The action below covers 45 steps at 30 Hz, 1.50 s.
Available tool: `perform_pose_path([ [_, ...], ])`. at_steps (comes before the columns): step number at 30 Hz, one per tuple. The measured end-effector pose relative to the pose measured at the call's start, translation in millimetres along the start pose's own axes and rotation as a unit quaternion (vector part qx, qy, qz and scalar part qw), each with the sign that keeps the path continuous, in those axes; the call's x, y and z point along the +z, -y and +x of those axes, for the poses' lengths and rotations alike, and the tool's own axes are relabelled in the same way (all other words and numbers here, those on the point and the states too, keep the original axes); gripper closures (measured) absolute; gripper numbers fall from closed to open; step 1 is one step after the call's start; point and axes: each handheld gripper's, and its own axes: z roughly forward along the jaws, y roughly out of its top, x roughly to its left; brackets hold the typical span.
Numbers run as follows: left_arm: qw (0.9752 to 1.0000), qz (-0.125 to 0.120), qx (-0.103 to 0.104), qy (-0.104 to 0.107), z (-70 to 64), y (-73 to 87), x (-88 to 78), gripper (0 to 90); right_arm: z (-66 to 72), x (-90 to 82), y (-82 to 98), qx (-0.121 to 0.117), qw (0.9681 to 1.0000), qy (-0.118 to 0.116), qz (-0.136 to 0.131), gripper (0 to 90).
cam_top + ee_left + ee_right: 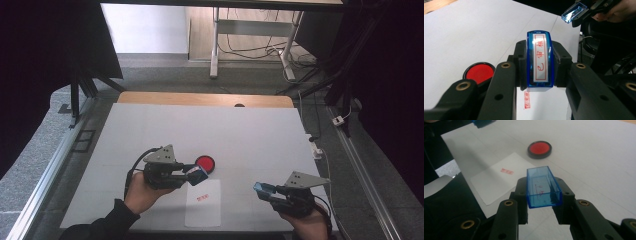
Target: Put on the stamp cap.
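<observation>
While viewing each camera in turn:
High view: left gripper (199, 176) clamping blue stamp (198, 175) above paper sheet (203, 204), beside red ink pad (205, 163); right gripper (261, 190) gripping clear blue cap (260, 188), well apart.
Left gripper view: jaws pinching stamp (540, 60), lettered face showing.
Right gripper view: jaws squeezing cap (543, 186), hollow side up.

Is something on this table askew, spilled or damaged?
Nothing stands out. The stamp sits straight in the left tongs, its blue cap in the right tongs. The paper bears one clean red imprint; the ink pad lies unspilled.
</observation>
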Motion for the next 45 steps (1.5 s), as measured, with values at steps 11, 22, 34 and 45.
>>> perform_pose_path([
  [11,1.0000,-0.002,0.006,0.007,-0.6,-0.4,0.0,69.3,11.5,23.1,-16.1,-0.029,0.9977,-0.062,0.004,68.7],
  [22,0.9997,-0.009,0.001,0.021,0.8,-0.5,-1.2,69.4,15.8,48.8,-27.7,-0.042,0.9919,-0.118,0.018,68.7],
  [34,0.9989,-0.012,0.010,0.045,0.0,-1.0,-0.3,69.4,21.4,72.2,-38.2,-0.071,0.9823,-0.173,0.012,68.7],
  [45,0.9973,-0.008,0.028,0.067,-2.8,-1.9,1.7,69.5,22.3,89.8,-41.9,-0.086,0.9729,-0.214,0.015,68.7],
])
